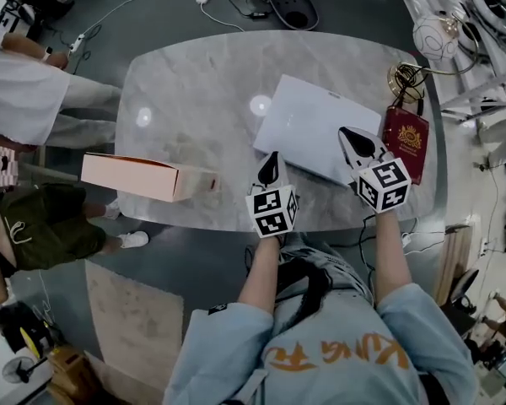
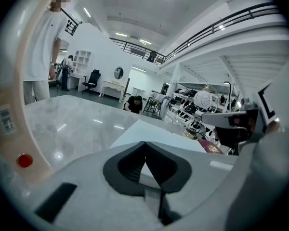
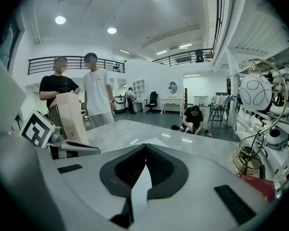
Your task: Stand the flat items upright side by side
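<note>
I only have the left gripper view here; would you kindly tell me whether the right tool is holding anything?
Observer: No; the right tool is shut with nothing between its jaws.
Operator: Thank you. Where is my left tool relative to the panel?
Observer: From above, the left tool points at the near edge of the white panel.
Operator: And that tan band on my left?
Observer: A tan box standing upright on the table.

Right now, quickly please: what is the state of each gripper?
Left gripper: closed, holding nothing.
Right gripper: closed, holding nothing.
</note>
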The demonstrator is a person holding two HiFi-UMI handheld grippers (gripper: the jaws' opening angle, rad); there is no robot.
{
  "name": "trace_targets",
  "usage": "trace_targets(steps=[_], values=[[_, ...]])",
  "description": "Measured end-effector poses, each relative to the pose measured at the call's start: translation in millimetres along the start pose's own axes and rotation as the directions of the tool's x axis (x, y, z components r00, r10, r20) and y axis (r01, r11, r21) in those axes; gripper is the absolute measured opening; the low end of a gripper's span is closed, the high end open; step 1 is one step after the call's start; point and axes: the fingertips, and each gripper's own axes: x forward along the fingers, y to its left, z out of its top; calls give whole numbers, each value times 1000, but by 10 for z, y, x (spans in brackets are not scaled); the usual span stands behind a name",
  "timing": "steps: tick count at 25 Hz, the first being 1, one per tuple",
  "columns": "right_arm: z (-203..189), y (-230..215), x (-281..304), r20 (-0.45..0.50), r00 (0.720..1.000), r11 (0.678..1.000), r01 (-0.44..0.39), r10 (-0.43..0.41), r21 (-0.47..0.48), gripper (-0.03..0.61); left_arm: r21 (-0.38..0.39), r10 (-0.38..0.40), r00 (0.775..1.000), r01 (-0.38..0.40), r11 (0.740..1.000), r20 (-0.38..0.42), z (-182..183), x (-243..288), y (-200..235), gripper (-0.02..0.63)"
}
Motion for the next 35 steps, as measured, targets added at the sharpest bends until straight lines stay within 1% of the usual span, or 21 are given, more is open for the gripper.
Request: trace_targets(steps=[9, 12, 20, 24, 27, 35], values=[[170, 37, 302, -29, 997, 996, -68, 66, -64, 2, -58, 36, 999, -35, 998, 15, 31, 11, 134, 12], [225, 71, 410, -49, 994, 990, -101, 97, -94, 2, -103, 65, 997, -62, 993, 29, 45, -2, 213, 12], [147, 65, 707, -140, 972, 963, -213, 191, -164, 2, -205, 162, 987, -155, 966, 19, -128, 34, 341, 12], [119, 49, 791, -158, 959, 950, -261, 236, -169, 2, -214, 202, 979, -197, 957, 0, -191, 47, 345, 12], [154, 27, 860, -177, 946, 934, -303, 272, -187, 2, -228, 235, 972, -227, 947, 6, -177, 58, 316, 12], [137, -162, 1009, -224, 920, 903, -368, 321, -222, 2, -271, 311, 950, -302, 914, -7, -289, 122, 253, 12]])
